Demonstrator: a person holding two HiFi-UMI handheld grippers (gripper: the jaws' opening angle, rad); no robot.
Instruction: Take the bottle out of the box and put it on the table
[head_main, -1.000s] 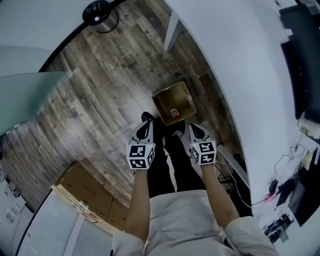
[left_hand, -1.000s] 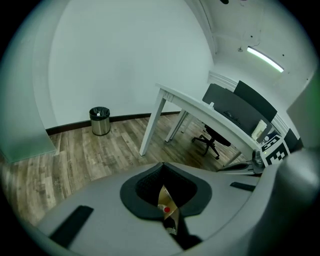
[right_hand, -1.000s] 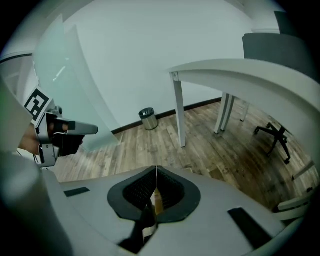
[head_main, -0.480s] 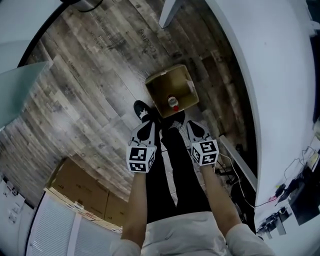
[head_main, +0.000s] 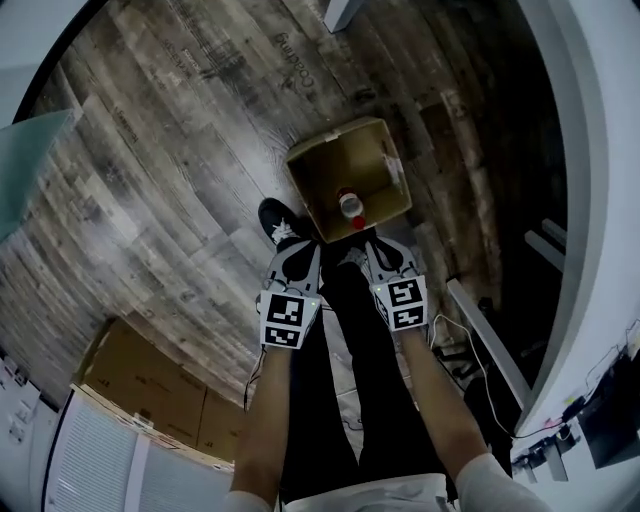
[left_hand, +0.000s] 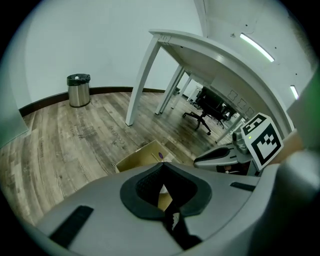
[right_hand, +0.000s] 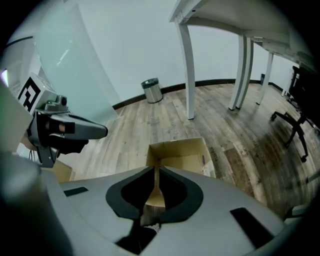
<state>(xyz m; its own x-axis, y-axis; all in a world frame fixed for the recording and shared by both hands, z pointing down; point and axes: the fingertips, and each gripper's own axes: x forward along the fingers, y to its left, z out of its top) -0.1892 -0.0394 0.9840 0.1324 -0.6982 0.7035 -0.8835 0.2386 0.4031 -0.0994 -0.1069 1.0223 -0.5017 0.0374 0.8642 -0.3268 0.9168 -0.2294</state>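
I am dropping both grippers closer to the box (head_main: 372, 135), upper centre, with the bottle (head_main: 349, 207) standing inside untouched. The left gripper (head_main: 297, 252) fingers (left_hand: 100, 200) are sitting closed, and the right gripper (head_main: 377, 247) fingers are just cracking open, empty.

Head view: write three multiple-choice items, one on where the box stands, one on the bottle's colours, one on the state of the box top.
1. The box stands on: A the table; B the wooden floor; C a chair.
2. The bottle shows: A green and black; B white and red; C blue and yellow.
3. The box top is: A taped shut; B under a lid; C open.

Key: 1 B, planks surround the box on all sides; 2 B, a white body with red on it lies inside the box; 3 C, the inside walls and the bottle show from above.
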